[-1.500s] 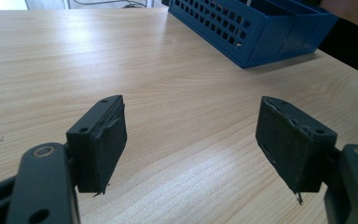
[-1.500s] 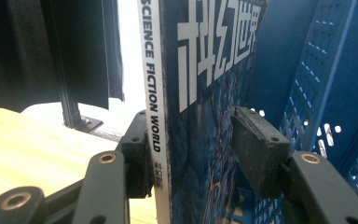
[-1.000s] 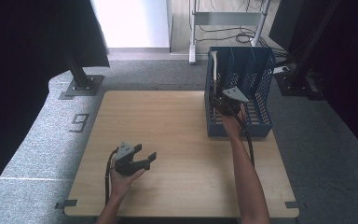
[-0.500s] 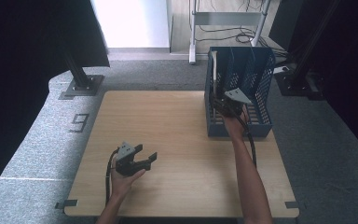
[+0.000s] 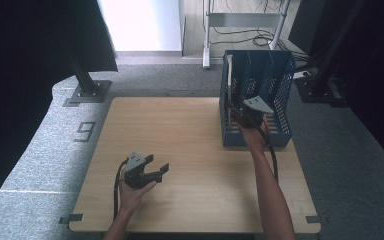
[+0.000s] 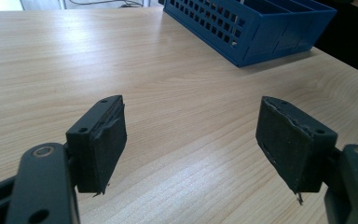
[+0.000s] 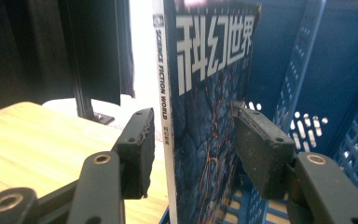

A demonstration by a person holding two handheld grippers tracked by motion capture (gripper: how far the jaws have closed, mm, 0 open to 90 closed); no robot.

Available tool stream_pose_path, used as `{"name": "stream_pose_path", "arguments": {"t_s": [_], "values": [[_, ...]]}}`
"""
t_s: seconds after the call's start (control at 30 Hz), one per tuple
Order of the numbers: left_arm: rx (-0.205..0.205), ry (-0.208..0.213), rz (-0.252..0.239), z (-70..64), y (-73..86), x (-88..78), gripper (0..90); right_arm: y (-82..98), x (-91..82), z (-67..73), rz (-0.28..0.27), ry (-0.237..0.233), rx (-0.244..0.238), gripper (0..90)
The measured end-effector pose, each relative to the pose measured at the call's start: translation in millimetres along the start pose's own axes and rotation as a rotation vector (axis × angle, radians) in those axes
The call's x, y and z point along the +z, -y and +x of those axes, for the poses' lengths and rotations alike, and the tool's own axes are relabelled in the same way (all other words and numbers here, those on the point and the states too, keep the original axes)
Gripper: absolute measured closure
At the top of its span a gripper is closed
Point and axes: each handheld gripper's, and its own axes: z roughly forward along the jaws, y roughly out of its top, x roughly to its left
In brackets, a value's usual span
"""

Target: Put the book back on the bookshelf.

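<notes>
A blue file holder (image 5: 280, 80) with several slots stands upright at the table's back right; the left gripper view shows it far off (image 6: 261, 28). A magazine (image 7: 205, 116) with a white spine and a blue cover stands in its leftmost slot (image 5: 228, 75). My right gripper (image 7: 191, 140) straddles the magazine's near edge at the holder's front (image 5: 240, 116); the pads are apart from it, so it is open. My left gripper (image 5: 159, 165) is held low over the table's front left, open, with bare wood between its pads (image 6: 191, 140).
The wooden table (image 5: 180, 130) has bare surface across its middle and left. Grey carpet surrounds it, with a black stand base (image 5: 87, 92) at the back left and a metal rack (image 5: 240, 20) behind the holder.
</notes>
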Motion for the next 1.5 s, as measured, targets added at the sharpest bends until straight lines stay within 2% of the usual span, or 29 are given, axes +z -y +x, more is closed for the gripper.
{"name": "stream_pose_path", "arguments": {"t_s": [0.1,0.23,0.3,0.77,1.27,1.5], "values": [[0.003,0.002,0.002,-0.9,0.0,0.3,24.2,2.1,-5.8,1.1,-0.004,-0.013,0.003,47.7],[0.006,0.005,0.006,-2.0,0.3,1.5,24.2,6.1,-11.4,3.0,0.018,-0.04,0.009,47.6],[0.005,0.006,0.006,-2.3,0.5,2.2,24.2,8.3,-15.5,5.1,0.006,-0.049,0.001,48.0],[0.011,0.01,0.018,-4.9,2.0,5.2,24.2,28.0,-41.2,11.5,0.04,-0.13,-0.007,47.4],[0.013,0.007,0.026,-4.7,3.7,7.6,24.1,50.5,-83.0,16.8,0.05,-0.206,0.009,47.7],[0.015,0.009,0.036,-5.3,5.0,9.1,24.1,66.5,-101.4,23.3,0.087,-0.227,0.005,47.7]]}}
